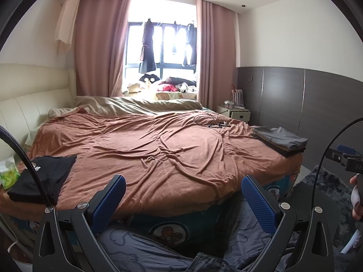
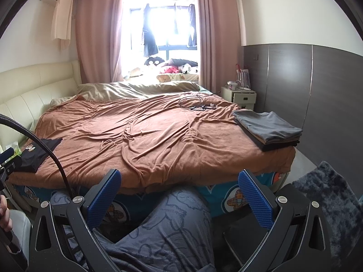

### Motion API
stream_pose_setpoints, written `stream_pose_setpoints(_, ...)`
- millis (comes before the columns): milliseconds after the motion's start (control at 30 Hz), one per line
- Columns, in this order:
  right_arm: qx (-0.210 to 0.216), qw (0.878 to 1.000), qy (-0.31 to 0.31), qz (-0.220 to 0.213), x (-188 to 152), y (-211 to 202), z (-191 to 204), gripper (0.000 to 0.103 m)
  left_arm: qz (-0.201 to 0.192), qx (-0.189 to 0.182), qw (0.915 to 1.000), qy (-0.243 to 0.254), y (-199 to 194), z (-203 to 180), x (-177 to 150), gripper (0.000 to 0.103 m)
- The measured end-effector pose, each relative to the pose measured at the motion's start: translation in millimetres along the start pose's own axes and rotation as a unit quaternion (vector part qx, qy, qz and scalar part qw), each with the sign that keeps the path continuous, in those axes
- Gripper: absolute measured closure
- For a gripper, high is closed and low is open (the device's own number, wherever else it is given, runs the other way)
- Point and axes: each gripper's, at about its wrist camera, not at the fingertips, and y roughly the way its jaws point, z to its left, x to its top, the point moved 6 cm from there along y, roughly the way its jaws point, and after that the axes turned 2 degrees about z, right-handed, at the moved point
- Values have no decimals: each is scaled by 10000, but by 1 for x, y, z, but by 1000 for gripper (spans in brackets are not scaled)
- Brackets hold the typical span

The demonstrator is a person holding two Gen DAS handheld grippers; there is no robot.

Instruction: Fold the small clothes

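Both claws are held low at the foot of the bed [image 1: 172, 149], short of its near edge and above the person's patterned trousers [image 2: 172, 222]. The left claw [image 1: 183, 201] is spread wide with nothing between its blue pads; the right claw [image 2: 179, 195] is likewise spread and empty.

The task's clothes are found in two places on the brown blanket. A folded black garment [image 1: 43, 176] with a small white print lies at about 9 o'clock on the bed as seen from the left wrist, just beside a green tissue pack [image 1: 9, 174]. A neat stack of grey and dark folded clothes [image 2: 267, 129] sits at about 2 o'clock from the right wrist, close to the bed's right edge. No unfolded garment is seen on the blanket's centre, so the task is judged either near completion or awaiting a fresh item.

Hazards noted:
- The stack lies near the edge; a sideways brush by the right claw could tip it to the floor.
- A loose cable and small devices [image 1: 213, 122] at 12 o'clock could be snagged if a garment were spread there.
- The blanket is heavily wrinkled; it could be pinched together with a garment.
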Motion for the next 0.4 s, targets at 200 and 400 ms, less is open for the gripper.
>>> stream_pose_setpoints(200,3,10000,68,-51,2,-4,-6,0,-35,-31,10000,71,-3,-5,0,0)
stream_pose_setpoints(400,49,9999,94,-33,1,0,-9,0,-94,3,9999,75,-6,-4,1,0)
